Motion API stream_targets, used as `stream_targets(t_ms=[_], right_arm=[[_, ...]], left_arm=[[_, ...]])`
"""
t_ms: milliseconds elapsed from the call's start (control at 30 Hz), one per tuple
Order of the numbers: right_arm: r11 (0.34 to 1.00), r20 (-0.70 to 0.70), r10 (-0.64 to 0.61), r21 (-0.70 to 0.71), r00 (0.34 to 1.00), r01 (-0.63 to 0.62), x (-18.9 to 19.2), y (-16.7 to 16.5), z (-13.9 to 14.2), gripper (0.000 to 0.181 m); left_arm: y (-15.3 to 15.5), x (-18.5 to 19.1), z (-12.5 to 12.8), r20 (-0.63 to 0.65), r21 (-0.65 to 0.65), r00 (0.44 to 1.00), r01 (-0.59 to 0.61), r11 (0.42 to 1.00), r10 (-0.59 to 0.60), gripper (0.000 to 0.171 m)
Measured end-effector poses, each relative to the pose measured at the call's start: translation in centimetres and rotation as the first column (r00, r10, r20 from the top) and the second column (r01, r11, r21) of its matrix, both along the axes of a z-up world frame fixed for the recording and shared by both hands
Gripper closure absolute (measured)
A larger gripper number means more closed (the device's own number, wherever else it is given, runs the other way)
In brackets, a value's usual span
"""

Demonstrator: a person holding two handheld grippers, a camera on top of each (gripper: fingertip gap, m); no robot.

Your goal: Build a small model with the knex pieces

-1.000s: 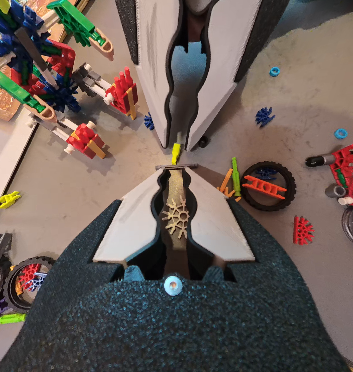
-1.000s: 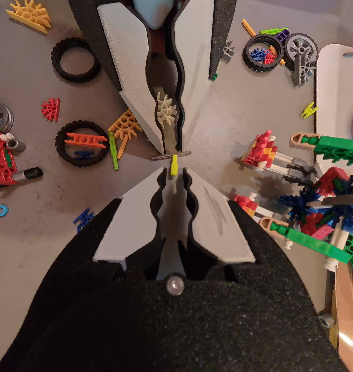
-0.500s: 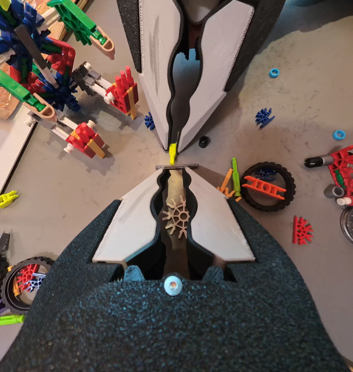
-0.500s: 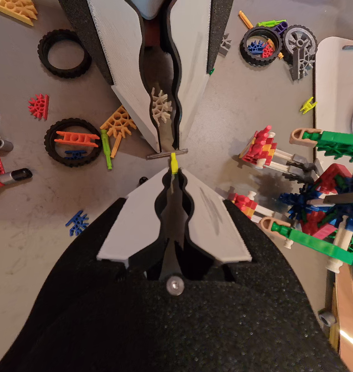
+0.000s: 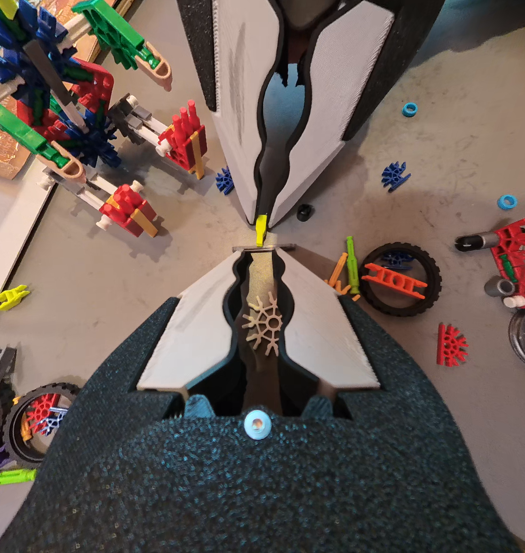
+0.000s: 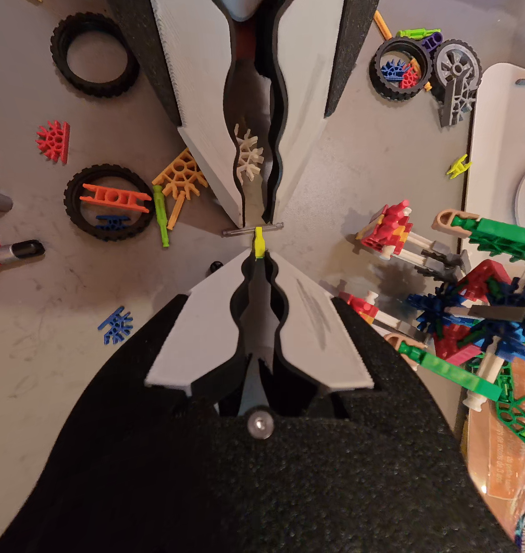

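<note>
My left gripper (image 5: 259,251) points down at the grey table. Its jaws stand a little apart, and a thin grey rod (image 5: 282,246) lies across its tips. A white snowflake connector (image 5: 264,324) shows on the table through the gap. My right gripper (image 6: 258,256) faces it tip to tip and is shut on a short yellow piece (image 6: 258,244). The yellow piece's far end meets the middle of the grey rod (image 6: 240,231). The right gripper also shows in the left wrist view (image 5: 261,217), and the left gripper in the right wrist view (image 6: 253,223).
A multicoloured built model (image 5: 45,104) stands beside a white board (image 5: 15,215). A black tyre (image 5: 400,279) rings an orange piece, with green and orange rods next to it. Loose red (image 5: 451,345) and blue (image 5: 394,175) connectors, wheels (image 5: 30,425) and another tyre (image 6: 93,57) lie about. The tips of both grippers are at nearly the same place.
My right gripper was open around the yellow piece and has closed on it, edging toward the grey rod. The left gripper and the grey rod have held still.
</note>
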State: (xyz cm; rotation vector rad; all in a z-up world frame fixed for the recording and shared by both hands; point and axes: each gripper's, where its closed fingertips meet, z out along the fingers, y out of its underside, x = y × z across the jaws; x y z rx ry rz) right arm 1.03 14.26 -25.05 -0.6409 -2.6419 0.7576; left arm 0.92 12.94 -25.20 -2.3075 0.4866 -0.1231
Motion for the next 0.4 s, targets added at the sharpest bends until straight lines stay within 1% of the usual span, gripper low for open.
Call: stream_targets(t_ms=[400], right_arm=[[0.999, 0.019, 0.023, 0.049, 1.0, -0.024, 0.13, 0.31, 0.61, 0.177]], left_arm=[[0.1, 0.03, 0.01, 0.003, -0.002, 1.0, 0.002, 1.0, -0.002, 0.157]])
